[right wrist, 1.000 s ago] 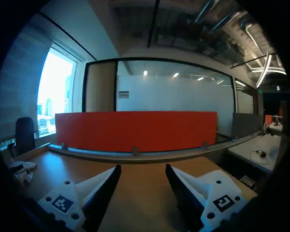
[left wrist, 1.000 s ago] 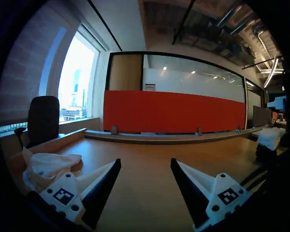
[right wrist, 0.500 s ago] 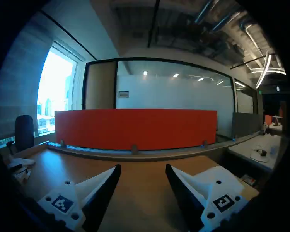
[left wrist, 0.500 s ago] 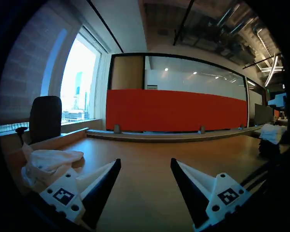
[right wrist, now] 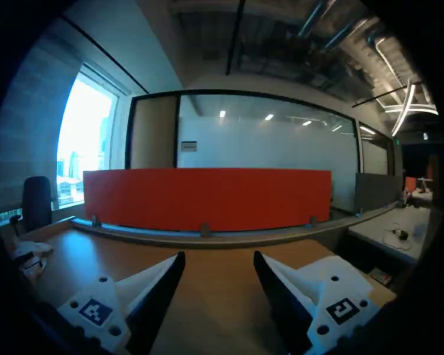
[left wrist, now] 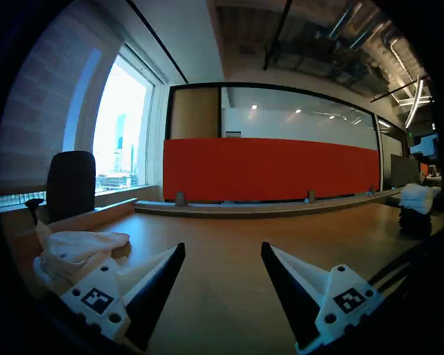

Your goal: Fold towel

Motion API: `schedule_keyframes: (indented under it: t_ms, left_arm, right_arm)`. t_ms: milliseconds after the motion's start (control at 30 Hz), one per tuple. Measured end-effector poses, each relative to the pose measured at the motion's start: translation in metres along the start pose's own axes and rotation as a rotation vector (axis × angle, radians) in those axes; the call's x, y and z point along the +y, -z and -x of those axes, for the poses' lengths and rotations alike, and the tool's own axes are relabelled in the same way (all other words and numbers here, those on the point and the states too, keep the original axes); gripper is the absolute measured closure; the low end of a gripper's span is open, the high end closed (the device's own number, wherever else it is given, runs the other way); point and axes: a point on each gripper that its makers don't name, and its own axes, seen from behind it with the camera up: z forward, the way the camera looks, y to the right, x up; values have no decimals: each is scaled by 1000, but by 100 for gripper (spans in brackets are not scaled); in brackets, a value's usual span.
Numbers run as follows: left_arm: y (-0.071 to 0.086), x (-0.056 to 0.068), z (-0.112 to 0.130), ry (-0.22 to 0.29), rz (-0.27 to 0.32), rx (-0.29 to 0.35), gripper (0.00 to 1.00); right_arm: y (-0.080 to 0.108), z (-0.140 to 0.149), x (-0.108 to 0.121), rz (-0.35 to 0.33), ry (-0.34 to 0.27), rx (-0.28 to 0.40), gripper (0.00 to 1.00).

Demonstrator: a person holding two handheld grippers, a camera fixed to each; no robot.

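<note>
Plenty of room straight ahead: the brown wooden worktop (left wrist: 234,236) runs open from both sets of spread jaws to the long red divider panel (left wrist: 269,168) walling off its far edge. A crumpled white towel (left wrist: 74,251) crowds the left gripper (left wrist: 222,245) on its left side. A stack of folded white and dark cloths (left wrist: 416,207) stands far right.

blown-out window (left wrist: 120,145) glare, dim fisheye edges
</note>
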Motion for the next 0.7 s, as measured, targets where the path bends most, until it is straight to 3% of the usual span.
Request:
schedule_keyframes:
  t_ms: [400,700]
  left_arm:
    - [-1,-1,0,-7,-9,1,5]
    - [0,-1,0,-7,-8,1,5]
  right_arm:
    - [1,5,11,-2,-5,9,11]
    - [0,11,19,-18,25,24,11]
